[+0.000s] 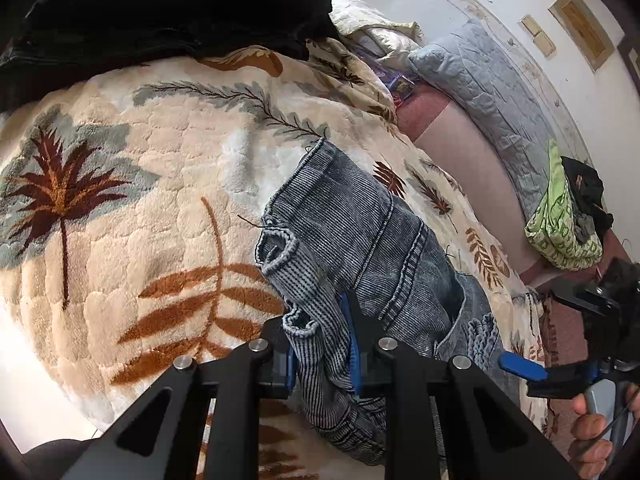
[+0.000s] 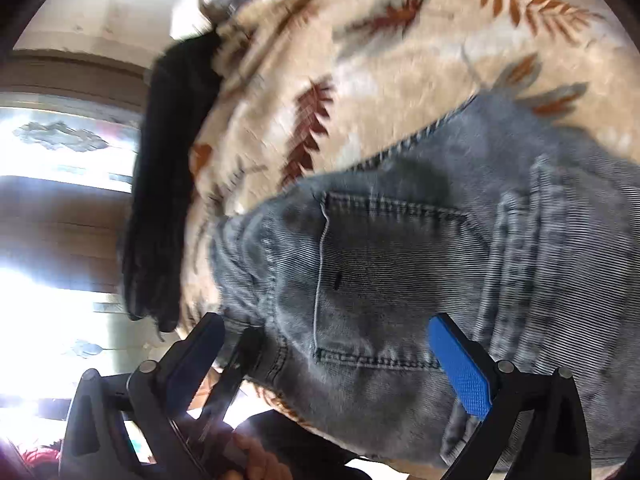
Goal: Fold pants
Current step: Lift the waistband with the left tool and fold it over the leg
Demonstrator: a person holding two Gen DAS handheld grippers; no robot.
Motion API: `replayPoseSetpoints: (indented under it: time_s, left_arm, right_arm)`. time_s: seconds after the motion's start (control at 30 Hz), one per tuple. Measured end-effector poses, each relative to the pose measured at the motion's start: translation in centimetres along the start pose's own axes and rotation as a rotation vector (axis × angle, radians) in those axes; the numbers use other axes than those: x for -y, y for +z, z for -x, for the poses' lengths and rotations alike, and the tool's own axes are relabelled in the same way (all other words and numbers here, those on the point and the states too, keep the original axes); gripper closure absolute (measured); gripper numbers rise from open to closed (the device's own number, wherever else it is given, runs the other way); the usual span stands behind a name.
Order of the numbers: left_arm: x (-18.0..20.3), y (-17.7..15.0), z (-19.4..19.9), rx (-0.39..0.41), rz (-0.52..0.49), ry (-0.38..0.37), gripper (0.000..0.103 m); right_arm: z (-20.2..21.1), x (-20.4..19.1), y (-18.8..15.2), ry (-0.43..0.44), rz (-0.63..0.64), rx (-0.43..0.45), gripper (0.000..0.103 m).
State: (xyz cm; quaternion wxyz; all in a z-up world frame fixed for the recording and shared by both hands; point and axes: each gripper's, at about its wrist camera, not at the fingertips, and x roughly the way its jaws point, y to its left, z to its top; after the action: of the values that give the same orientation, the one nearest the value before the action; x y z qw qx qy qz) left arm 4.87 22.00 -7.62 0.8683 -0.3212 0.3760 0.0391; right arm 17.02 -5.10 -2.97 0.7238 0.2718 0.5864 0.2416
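Left tool (image 1: 322,330): clamped on jeans (image 1: 372,248) hem, anchoring the fold.
Right tool (image 2: 334,344): spread wide over jeans' back pocket (image 2: 384,276).

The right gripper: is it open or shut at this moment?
Open. The right gripper has its fingers wide apart over the jeans, with the blue pad uncovered.

No readable text, labels, brands or numbers in either view. Green cloth (image 1: 560,224) has a printed pattern, too small to read; right wrist view is motion-blurred.
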Motion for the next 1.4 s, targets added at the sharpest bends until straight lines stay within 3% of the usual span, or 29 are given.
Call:
replayPoseSetpoints:
  time_s: [0.2,0.33,0.5,0.63,0.77,0.87,0.93,1.0,1.03,1.07,1.17,1.27,1.33,1.4]
  left_arm:
    - [1.1,0.0,0.7,0.032,-0.045,0.000,0.087]
    - [3.5,0.3,2.1,0.088,-0.125,0.019,0.089]
    - [10.6,-0.5,4.3,0.156,-0.328,0.047,0.090]
    - [18.2,-2.8,5.7,0.210,-0.529,0.029,0.091]
    - [26.2,-8.2,5.9,0.231,-0.762,-0.017,0.091]
    - [30.4,-14.7,3.9,0.182,-0.947,-0.032,0.091]
    - [31.7,-19.7,0.4,0.055,-1.065,-0.013,0.091]
    - [31.4,-24.4,-4.4,-0.133,-1.179,0.068,0.091]
    - [31.2,-26.0,-5.4,-0.102,-1.238,0.117,0.090]
    - [31.3,-27.1,-4.8,-0.017,-1.293,0.137,0.089]
    - [32.1,-26.6,-4.0,-0.052,-1.279,0.116,0.077]
    - [32.0,-24.6,-3.3,-0.116,-1.208,0.059,0.076]
    - [31.8,-23.3,-1.3,-0.131,-1.134,-0.021,0.076]
    - [31.5,-21.6,1.1,-0.134,-1.051,-0.124,0.070]
  right_arm:
    - [8.7,8.2,-3.9,0.005,-0.072,0.179,0.000]
    - [12.0,14.6,-6.2,0.050,-0.158,0.212,0.000]
    - [14.0,19.3,-6.9,0.176,-0.176,0.284,0.000]
    - [15.2,21.5,-7.1,0.274,-0.183,0.357,0.000]
    - [17.0,24.1,-7.5,0.368,-0.237,0.430,0.000]
    - [18.3,25.7,-7.8,0.416,-0.289,0.489,0.000]
    - [19.4,27.1,-8.4,0.428,-0.326,0.522,0.000]
    - [19.9,28.2,-8.9,0.440,-0.368,0.541,0.000]
    - [20.4,28.7,-9.1,0.454,-0.385,0.546,0.000]
    - [20.5,28.9,-9.3,0.463,-0.391,0.548,0.000]
    - [21.2,28.8,-9.5,0.453,-0.367,0.556,0.000]
    - [21.4,29.0,-9.5,0.460,-0.370,0.564,0.000]
    - [21.2,29.2,-9.6,0.458,-0.377,0.562,0.000]
    - [21.0,29.0,-9.6,0.445,-0.364,0.557,0.000]
